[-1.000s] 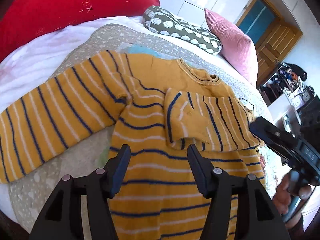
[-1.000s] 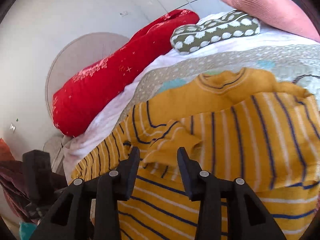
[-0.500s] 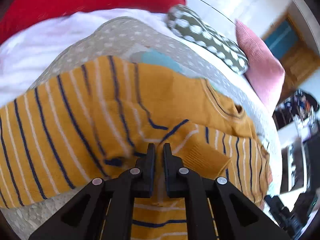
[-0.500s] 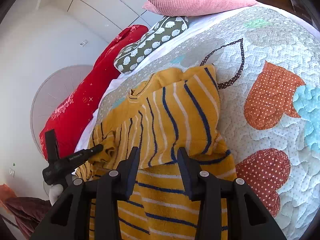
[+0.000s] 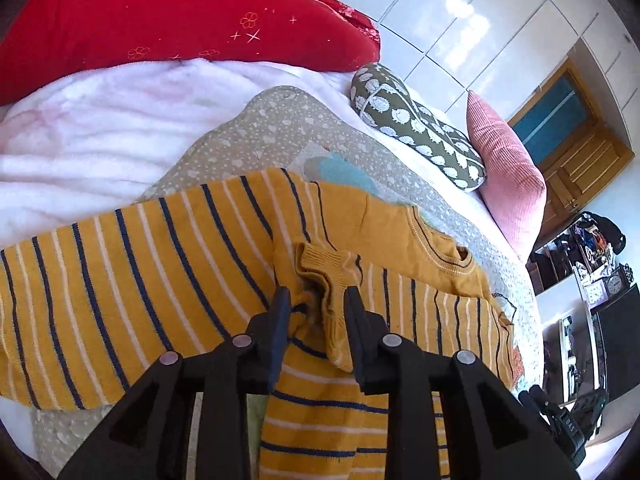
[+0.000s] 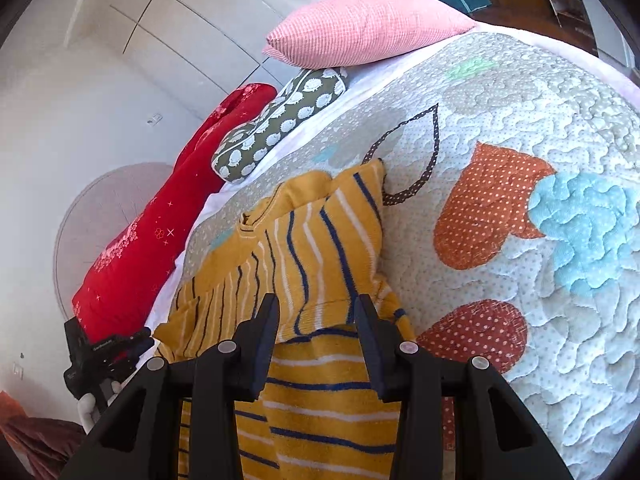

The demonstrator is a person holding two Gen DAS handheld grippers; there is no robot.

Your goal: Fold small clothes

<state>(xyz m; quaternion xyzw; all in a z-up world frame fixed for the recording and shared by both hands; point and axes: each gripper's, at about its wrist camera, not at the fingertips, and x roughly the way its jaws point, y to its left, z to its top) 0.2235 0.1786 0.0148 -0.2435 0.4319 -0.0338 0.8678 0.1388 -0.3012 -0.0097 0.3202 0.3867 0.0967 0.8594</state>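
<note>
while the mustard-yellow knit sweater with navy and white stripes point(image 5: 168, 280) lies spread on the quilted patchwork bedspread point(image 6: 520, 152) of the bed, one sleeve is already folded across its chest and the other still stretches out flat toward the white fleece blanket point(image 5: 100, 140). the left gripper point(image 5: 314, 300) has just been opening: its jaws stand a little apart, with the ribbed cuff point(image 5: 328, 268) of the folded sleeve bunched loosely between them and, as far as the left wrist view shows, no longer pinched. the right gripper point(image 6: 316, 312) hangs partly open above the folded sleeve near the sweater's side edge, pads clear of the cloth.

the knit looks soft, light and floppy – it will drape and crease wherever it is lifted, and a loose fold may slide back. i judge the best holds to be the firmer ribbed parts – cuff, hem, collar point(image 5: 436, 248) – or a pinch through a doubled edge. the outstretched sleeve seems the next part to fold; taking it near the cuff should carry it over evenly.
</note>
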